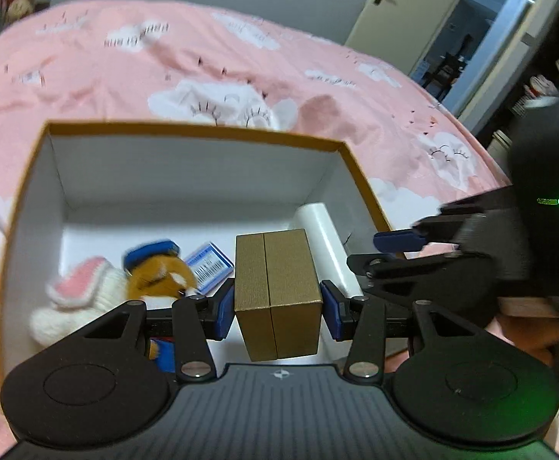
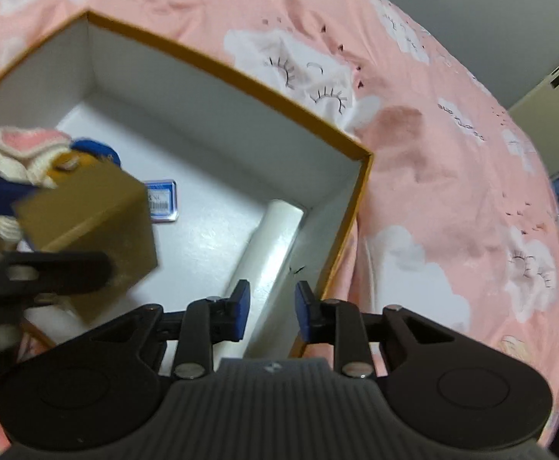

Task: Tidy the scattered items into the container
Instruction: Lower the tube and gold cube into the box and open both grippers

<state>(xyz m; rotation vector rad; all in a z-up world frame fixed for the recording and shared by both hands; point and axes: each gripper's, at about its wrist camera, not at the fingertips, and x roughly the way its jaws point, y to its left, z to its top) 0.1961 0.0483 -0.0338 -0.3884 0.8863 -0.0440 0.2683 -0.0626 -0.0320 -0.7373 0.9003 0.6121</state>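
1. the left gripper (image 1: 278, 308) clamped the gold box (image 1: 278, 293) by its sides, held above the open container (image 1: 187, 130), low over the floor near the front wall.
2. inside lay the white roll (image 1: 327, 245) along the right wall, a blue card (image 1: 208, 268), an orange plush (image 1: 160, 274) and a white-pink knit toy (image 1: 84, 295).
3. best move, i judged: lower into the bare floor patch between card and roll, then let go flat, not onto the plush.
4. the right gripper (image 2: 268, 312) hung empty, pads parted, over the roll by the right rim.
5. the container sat on a pink cloud-print bedspread (image 1: 241, 57); a door (image 1: 405, 11) stood open beyond.
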